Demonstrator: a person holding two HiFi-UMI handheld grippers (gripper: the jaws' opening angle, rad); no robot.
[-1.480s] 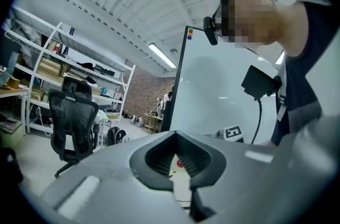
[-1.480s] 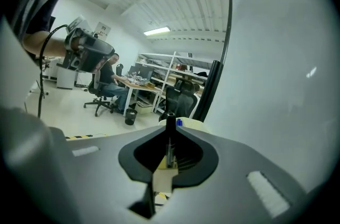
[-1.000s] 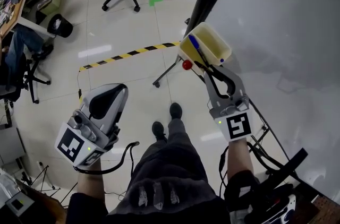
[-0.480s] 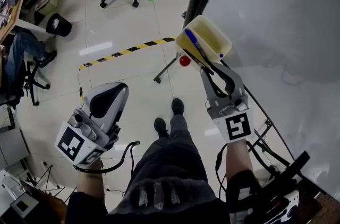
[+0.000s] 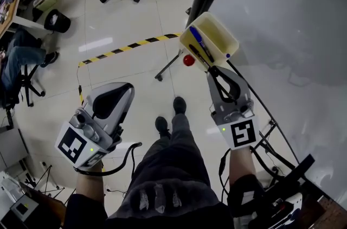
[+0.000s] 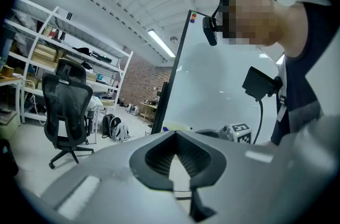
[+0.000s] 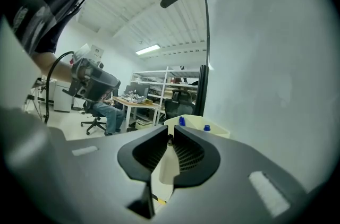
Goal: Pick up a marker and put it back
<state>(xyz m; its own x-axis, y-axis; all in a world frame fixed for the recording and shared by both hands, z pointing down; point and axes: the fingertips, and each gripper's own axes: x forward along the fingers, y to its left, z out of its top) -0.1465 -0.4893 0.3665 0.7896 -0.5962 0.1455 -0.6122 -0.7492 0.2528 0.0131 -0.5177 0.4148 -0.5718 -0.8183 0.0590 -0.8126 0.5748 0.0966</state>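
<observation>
Right claw (image 7: 171, 131) has just been closed to a narrow gap, dark marker (image 7: 170, 140) end pinched at its tips | marker lies in tray (image 5: 217, 32), 12 o'clock of claw | grasp judged made, lift due | left claw (image 6: 175, 135) jaws together, nothing held, 8 o'clock of tray

The floor (image 5: 135, 21) was shiny, smooth tile. The whiteboard (image 5: 293, 16) was smooth with a soft shine. The yellow bin (image 5: 219, 32) and the black marker (image 5: 200, 55) looked like smooth plastic. The left tool (image 6: 175, 134) and the right tool (image 7: 171, 136) had dull grey plastic shells and black ribbed pads. The trousers (image 5: 168, 168) were dark cloth.
</observation>
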